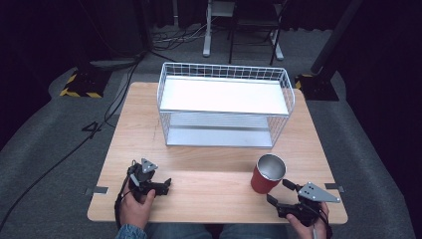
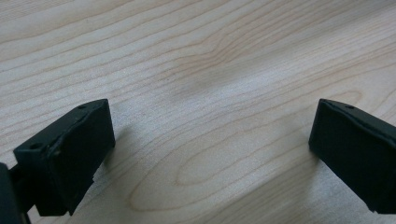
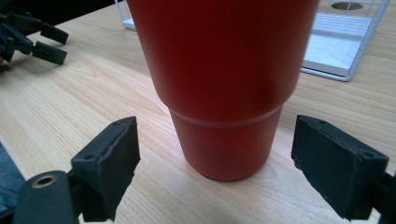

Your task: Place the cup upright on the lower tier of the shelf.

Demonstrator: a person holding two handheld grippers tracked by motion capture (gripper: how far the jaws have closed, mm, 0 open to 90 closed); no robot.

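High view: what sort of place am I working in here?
Probably a lab or recording studio, not a home. A small wooden table stands on grey carpet with dark curtains around it, cables trail over the floor, and yellow-black hazard-striped stand bases sit behind the table.

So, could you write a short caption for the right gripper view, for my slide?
Open right gripper faces an upright red cup on the wooden table.

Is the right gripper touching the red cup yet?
Apart. In the right gripper view, the right gripper stands open, with bare table showing between each jaw and the red cup.
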